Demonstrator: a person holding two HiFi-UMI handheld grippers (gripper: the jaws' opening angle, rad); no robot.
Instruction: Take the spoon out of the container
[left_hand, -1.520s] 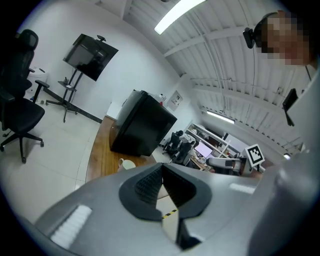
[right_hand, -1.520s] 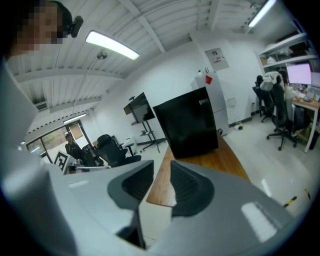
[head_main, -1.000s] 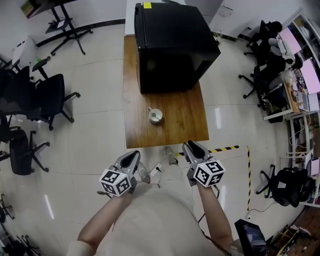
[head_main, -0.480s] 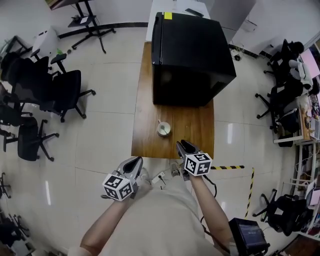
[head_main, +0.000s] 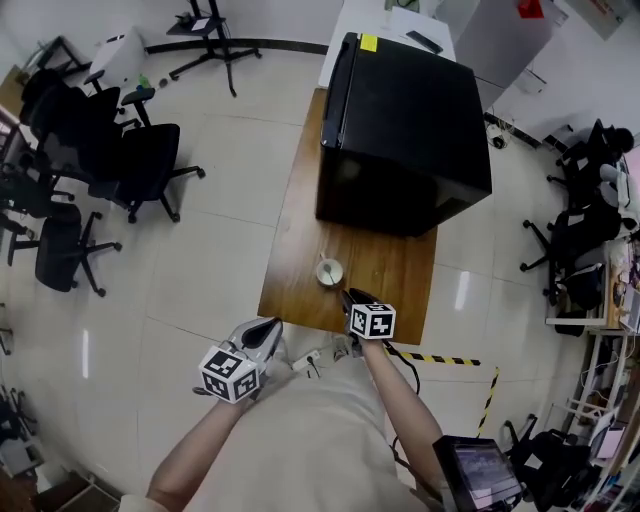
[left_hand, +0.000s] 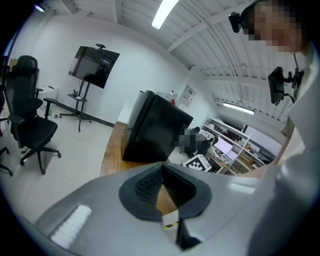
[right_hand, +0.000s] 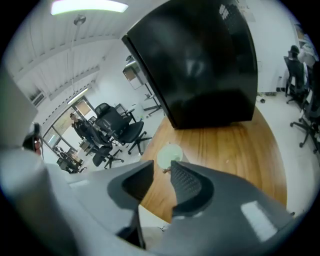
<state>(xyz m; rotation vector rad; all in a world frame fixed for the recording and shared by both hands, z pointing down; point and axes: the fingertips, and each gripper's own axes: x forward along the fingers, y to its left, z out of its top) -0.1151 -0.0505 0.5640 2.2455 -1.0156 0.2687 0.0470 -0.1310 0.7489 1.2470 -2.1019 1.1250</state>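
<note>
Spoon (right_hand: 166, 170) shows to me only as a small brownish tip at the near rim of the container (head_main: 329, 271), picked up in the right gripper view. From the head view I cannot make it out inside. The container is a small, pale, round cup standing upright on the wooden table (head_main: 295, 255). It sits close to the table's near edge, apart from the big black cabinet (head_main: 405, 130) that fills the far end.

My right gripper (head_main: 350, 294) hangs over the near edge of the table, just short of the container, with its tips pointing at it. Its jaws stand apart with nothing between them. In its own view the container (right_hand: 170, 154) lies beyond the gap, and I see no contact with it.

My left gripper (head_main: 270, 325) is off the table, to the left and nearer, over the pale floor. Its jaws meet at the tips and hold nothing.

Black office chairs (head_main: 140, 165) stand on the floor to the far left. A strip of yellow-and-black tape (head_main: 440, 358) runs on the floor by the table's near right corner.
</note>
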